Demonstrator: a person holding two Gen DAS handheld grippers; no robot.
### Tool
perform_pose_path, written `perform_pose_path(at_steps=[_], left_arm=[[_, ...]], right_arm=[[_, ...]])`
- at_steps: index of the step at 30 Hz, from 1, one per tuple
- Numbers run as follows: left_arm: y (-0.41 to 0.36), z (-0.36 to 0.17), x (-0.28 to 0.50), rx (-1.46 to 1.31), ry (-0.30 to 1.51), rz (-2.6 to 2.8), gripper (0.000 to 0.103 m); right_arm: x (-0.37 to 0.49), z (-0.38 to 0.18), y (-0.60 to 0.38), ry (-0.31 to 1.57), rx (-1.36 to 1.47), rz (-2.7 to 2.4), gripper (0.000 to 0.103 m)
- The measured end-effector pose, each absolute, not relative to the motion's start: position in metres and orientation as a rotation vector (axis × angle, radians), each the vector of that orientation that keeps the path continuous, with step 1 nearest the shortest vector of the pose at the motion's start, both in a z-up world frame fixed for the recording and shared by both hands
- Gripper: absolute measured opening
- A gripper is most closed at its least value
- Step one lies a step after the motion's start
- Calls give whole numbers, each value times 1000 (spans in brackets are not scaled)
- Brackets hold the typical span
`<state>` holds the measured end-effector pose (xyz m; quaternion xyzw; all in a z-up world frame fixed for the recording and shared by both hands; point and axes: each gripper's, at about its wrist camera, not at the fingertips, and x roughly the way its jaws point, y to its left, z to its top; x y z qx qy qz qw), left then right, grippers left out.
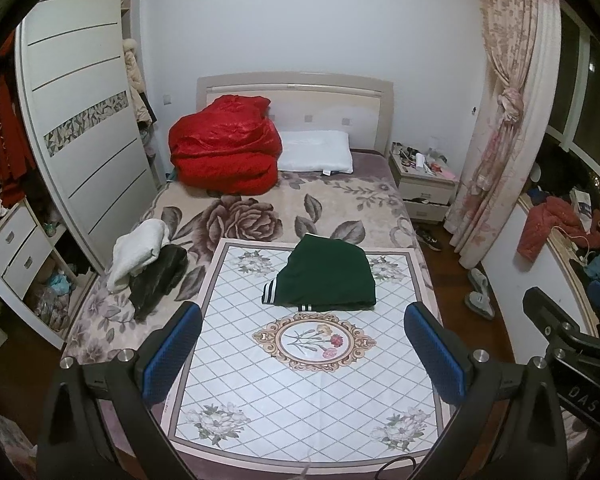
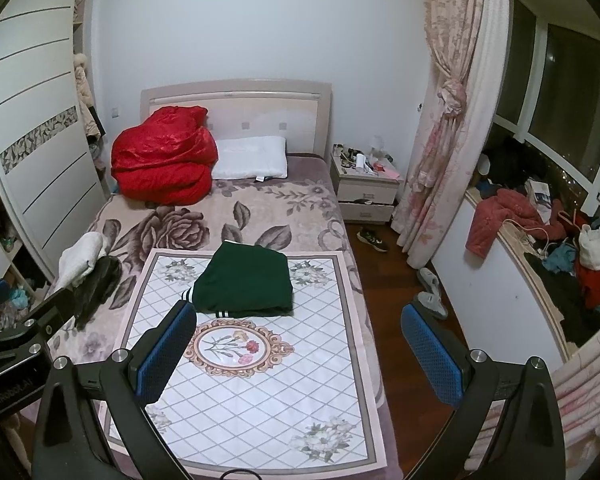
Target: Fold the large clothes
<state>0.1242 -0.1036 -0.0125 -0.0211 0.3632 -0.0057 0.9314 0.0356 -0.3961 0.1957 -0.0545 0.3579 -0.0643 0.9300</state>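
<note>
- The left gripper hangs above the bed, its fingers spread wide and holding nothing.
- The right gripper hangs alongside, likewise spread wide with nothing between its fingers.
- The green garment lies folded on the white mat, well apart from both.

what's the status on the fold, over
Left claw and right claw open, empty, above the mat. Green garment folded on mat. White and dark clothes wait left.
</note>
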Motion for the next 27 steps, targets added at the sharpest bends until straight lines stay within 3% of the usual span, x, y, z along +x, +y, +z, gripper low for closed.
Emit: perform_pose_path(at_steps=[27], left_arm=[[-105,-7,120,-27,728,16,103]], right_arm=[[9,196,-395,729,-97,-148,103]])
